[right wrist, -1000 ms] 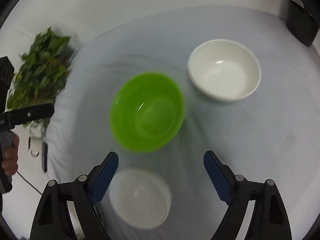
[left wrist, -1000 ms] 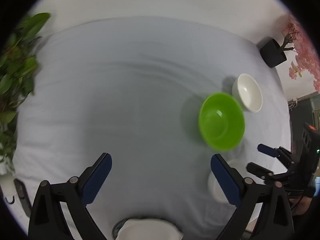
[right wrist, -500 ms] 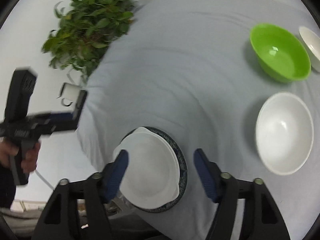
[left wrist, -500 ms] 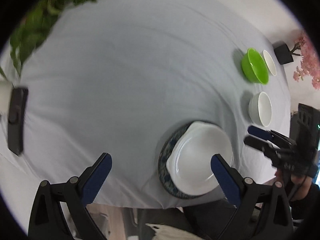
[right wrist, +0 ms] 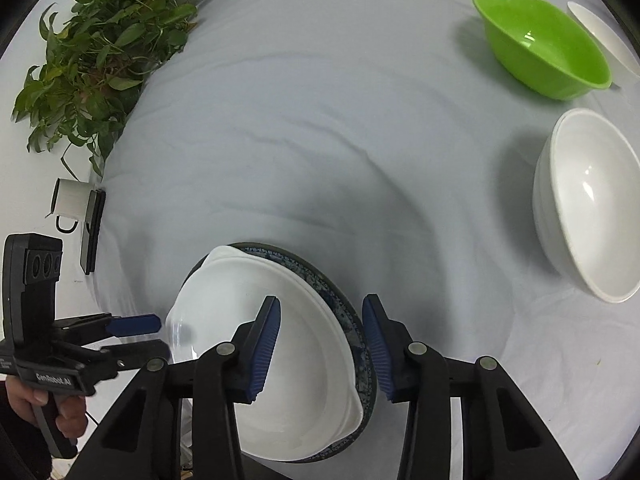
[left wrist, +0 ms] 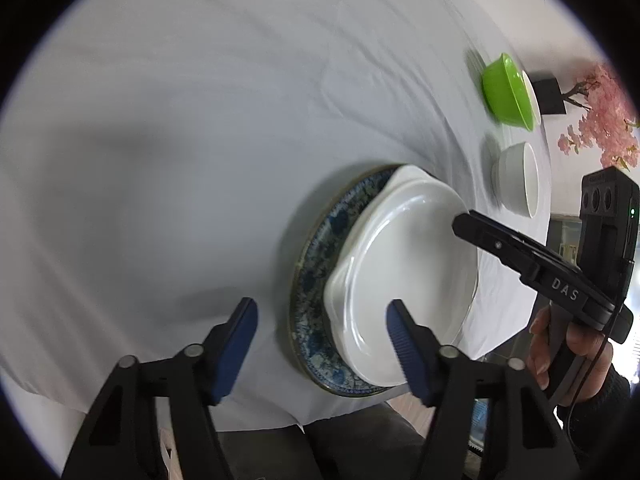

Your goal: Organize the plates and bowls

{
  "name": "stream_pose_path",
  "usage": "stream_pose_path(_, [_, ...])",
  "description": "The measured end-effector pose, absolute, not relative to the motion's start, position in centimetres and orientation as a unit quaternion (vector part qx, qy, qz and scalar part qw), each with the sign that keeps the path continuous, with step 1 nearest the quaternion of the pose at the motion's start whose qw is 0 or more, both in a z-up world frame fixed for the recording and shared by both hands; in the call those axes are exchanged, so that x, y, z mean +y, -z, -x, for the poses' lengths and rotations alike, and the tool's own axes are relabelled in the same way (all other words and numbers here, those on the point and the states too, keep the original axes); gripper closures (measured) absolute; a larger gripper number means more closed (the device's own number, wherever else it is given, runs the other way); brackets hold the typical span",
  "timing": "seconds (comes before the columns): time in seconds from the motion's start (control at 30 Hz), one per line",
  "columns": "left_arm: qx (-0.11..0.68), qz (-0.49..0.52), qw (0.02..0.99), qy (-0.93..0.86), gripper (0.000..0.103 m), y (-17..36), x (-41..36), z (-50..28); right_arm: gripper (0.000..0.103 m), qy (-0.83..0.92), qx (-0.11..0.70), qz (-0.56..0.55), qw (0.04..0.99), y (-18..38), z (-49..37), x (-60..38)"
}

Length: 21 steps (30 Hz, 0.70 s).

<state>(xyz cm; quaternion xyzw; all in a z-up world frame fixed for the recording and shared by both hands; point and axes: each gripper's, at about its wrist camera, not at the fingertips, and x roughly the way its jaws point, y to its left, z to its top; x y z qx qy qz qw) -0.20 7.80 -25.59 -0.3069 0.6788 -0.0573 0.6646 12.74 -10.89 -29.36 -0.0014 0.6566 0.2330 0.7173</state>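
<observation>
The worktop (right wrist: 320,128), covered in a pale grey cloth, carries everything, and a leafy green plant (right wrist: 100,48) stands off its far left corner. At the near edge lies a blue patterned plate (left wrist: 316,264) with a white dish (left wrist: 408,280) resting on top of it, shifted toward the plate's right side so the blue rim shows on the left. Toward the right edge sits a white bowl (right wrist: 592,204), and farther back, near the far right corner, a green bowl (right wrist: 548,40) stands just beside a second white bowl (right wrist: 604,36), of which only a sliver shows. A pink blossom tree in a black pot (left wrist: 552,96) stands beyond that corner. The right tongs (right wrist: 322,344) are spread, straddling the right rims of the stacked dish and plate without closing on them. The left tongs (left wrist: 320,344) are also spread, straddling the plate's left rim and gripping nothing.
</observation>
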Motion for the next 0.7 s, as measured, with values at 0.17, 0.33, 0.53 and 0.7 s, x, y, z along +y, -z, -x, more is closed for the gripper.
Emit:
stream_pose_path(0.17, [0.685,0.295,0.664,0.063,0.057,26.7,6.6,-0.2,0.064,-0.222,0.660,-0.001,0.717,30.2,-12.9,-10.4])
stream_pose_path(0.33, [0.680,0.297,0.668,0.053,0.063,26.8,6.7,0.2,0.067,-0.217,0.655,0.008,0.723,30.6,-12.4,-10.5])
stream_pose_path(0.53, [0.684,0.311,0.658,0.047,0.069,27.0,7.3,0.6,0.070,-0.210,0.646,0.028,0.733,29.9,-12.0,-9.8])
stream_pose_path(0.7, [0.685,0.312,0.657,0.041,0.069,27.1,6.9,0.4,0.070,-0.222,0.623,0.039,0.749,28.3,-10.9,-10.1])
